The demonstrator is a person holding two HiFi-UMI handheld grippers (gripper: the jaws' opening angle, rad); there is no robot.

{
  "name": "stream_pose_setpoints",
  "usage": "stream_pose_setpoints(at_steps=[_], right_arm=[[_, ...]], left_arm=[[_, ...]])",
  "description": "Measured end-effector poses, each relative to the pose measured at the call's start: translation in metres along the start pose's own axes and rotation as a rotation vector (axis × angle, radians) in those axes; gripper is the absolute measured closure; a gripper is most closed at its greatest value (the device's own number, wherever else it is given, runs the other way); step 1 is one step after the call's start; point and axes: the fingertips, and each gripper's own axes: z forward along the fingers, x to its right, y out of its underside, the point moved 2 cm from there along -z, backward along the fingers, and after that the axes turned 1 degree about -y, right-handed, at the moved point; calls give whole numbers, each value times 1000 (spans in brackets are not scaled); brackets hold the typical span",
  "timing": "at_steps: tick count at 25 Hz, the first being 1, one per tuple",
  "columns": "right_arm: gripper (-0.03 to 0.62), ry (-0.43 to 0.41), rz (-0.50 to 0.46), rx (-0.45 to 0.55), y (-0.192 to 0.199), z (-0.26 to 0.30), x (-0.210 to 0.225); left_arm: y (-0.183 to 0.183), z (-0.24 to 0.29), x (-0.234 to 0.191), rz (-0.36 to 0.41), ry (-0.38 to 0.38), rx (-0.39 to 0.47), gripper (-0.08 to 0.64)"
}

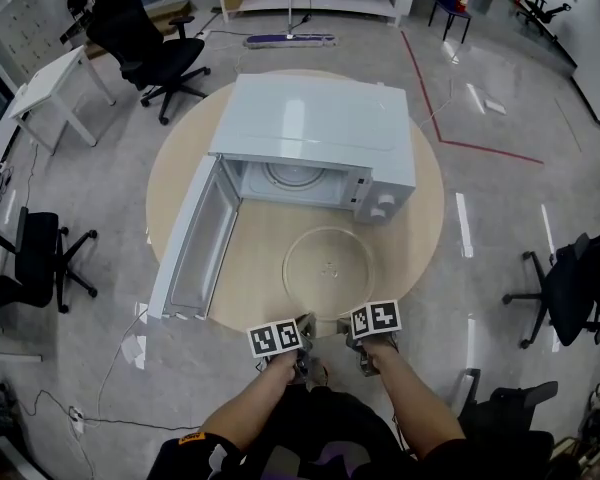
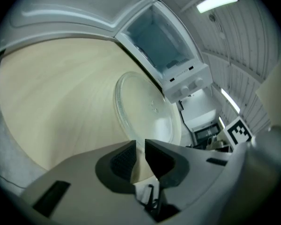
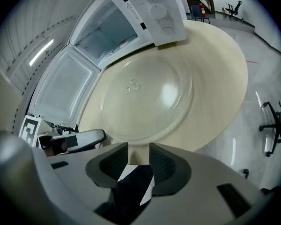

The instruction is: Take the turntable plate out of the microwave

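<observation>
- While the microwave (image 1: 310,128) stands with its door (image 1: 195,243) swung wide, the plate (image 1: 328,265) lies flat on the table (image 1: 250,268) just in front of the microwave, below its knobs (image 1: 383,205) and wholly clear of the cavity.
- Inside the microwave no glass plate shows; only a round ring is visible on the cavity floor.
- At the table edge farthest from the microwave, the left gripper (image 2: 140,149) hangs with its jaws a narrow gap apart and nothing between them.
- Just beside it, on the side away from the microwave's door, the right gripper (image 3: 139,156) has its jaws wider apart and also empty. The plate's rim lies ahead of them, on the microwave's side, untouched.
- By the look of things, the job is done: the plate is out, set down and held by neither gripper.
- Only the open door might be left, and the task does not ask for it to be closed.
</observation>
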Motion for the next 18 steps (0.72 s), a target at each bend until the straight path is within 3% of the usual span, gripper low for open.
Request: stream_pose_setpoints(at_steps=[3,9,13,15,18], right_arm=[[441,18,-23,6,1,1,0],[442,59,-108,91,4,-14,-7],[452,77,-242,255,-3,-45,-32],[562,83,-316,351,-6,-63,-47],[575,84,-405,481,-7,-90,-69]], left_arm=[[0,-11,2,128,-38,-9,456],[-4,-43,17,288,-40,69,454],[-7,-67,37,412,-38,144,476],[-6,-80,47,469,-41,184,495],[-3,-99,59,544,-57,251,512]])
